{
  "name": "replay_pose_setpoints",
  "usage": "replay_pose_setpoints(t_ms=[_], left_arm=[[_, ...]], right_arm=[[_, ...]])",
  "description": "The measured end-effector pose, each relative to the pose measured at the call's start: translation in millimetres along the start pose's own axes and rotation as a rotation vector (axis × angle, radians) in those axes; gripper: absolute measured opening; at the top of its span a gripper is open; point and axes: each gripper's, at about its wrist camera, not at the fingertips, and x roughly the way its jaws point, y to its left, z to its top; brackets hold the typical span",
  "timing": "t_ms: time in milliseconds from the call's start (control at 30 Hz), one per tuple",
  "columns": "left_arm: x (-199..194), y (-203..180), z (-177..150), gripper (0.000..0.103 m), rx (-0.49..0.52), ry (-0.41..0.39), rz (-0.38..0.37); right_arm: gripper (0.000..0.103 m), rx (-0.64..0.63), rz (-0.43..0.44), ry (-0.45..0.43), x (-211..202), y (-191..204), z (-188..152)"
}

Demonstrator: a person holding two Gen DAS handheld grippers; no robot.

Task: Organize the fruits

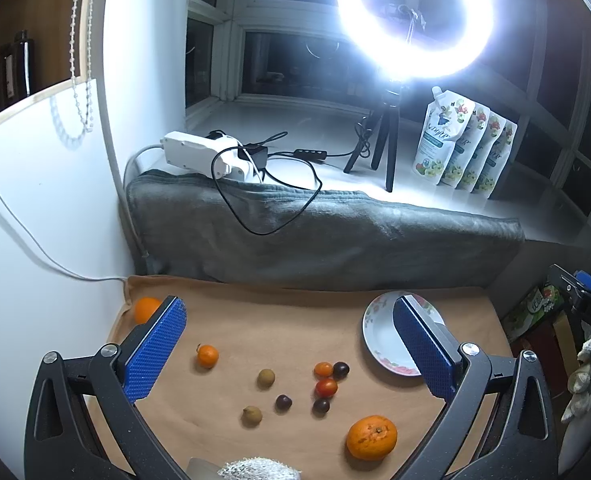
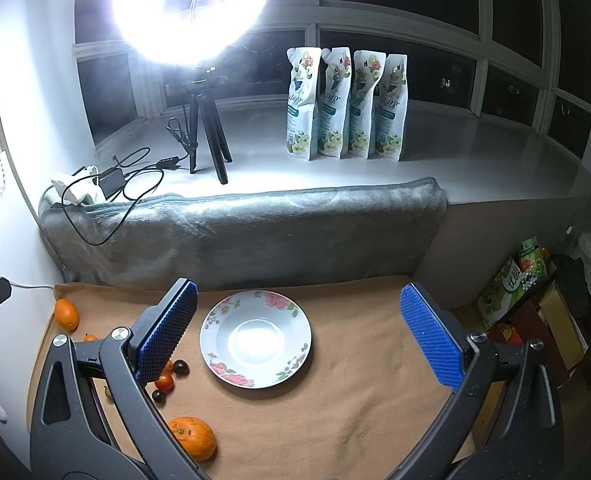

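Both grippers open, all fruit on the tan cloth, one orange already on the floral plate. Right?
Not quite. The floral plate holds nothing; the right wrist view shows it bare. The large orange lies on the tan cloth. The rest holds.

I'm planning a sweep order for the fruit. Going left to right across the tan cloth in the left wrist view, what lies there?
Orange in the far corner → small orange with a stem → cluster of cherry tomatoes and dark fruits → large orange → flowered plate.
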Motion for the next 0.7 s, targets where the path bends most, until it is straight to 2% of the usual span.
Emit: replay_pose_setpoints(t_ms=[700], left_arm=[[-1.7, -0.9, 0.4, 0.102, 0.006, -0.002, -0.001]], right_arm=[[0.103, -0.002, 0.001, 0.001, -1.1, 1.5, -0.4]])
